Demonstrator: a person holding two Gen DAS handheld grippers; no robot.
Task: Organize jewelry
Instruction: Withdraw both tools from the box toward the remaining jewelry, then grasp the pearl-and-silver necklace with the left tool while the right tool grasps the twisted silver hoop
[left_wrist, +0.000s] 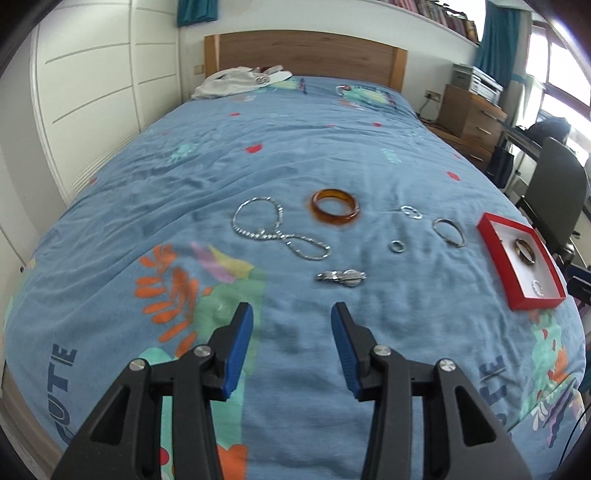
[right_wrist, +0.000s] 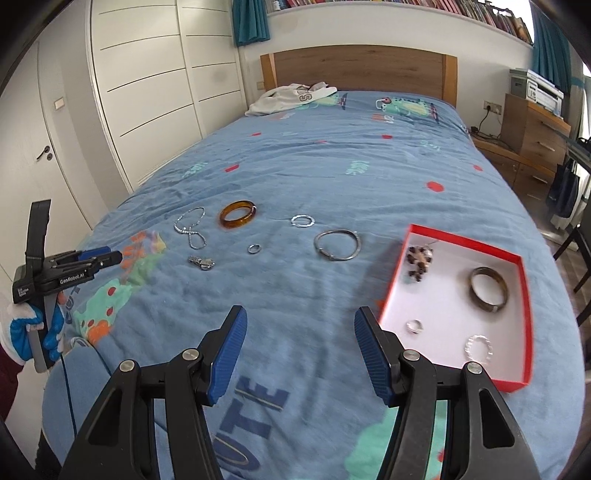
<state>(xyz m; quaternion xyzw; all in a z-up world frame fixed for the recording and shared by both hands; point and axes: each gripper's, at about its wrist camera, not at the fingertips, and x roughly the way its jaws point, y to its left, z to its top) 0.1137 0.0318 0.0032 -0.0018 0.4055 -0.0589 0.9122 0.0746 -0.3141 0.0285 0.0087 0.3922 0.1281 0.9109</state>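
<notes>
Jewelry lies on the blue bedspread: an amber bangle (left_wrist: 335, 211) (right_wrist: 238, 214), a silver chain necklace (left_wrist: 271, 229) (right_wrist: 191, 226), a silver brooch (left_wrist: 341, 277) (right_wrist: 201, 263), a small ring (left_wrist: 397, 246) (right_wrist: 254, 249), a thin silver bangle (left_wrist: 448, 232) (right_wrist: 337, 244) and a wavy silver hoop (left_wrist: 411, 212) (right_wrist: 302, 220). A red box (right_wrist: 517, 354) (left_wrist: 517, 299) on the right holds a dark bangle (right_wrist: 488, 290), beads (right_wrist: 418, 261) and two rings. My left gripper (left_wrist: 291, 314) is open, short of the brooch. My right gripper (right_wrist: 299, 317) is open, left of the box.
The left gripper (right_wrist: 107, 256), held by a gloved hand, shows at the bed's left edge in the right wrist view. White clothing (right_wrist: 291, 96) lies by the wooden headboard. White wardrobes stand left. A wooden dresser (right_wrist: 535, 129) and a chair (left_wrist: 554, 192) stand right.
</notes>
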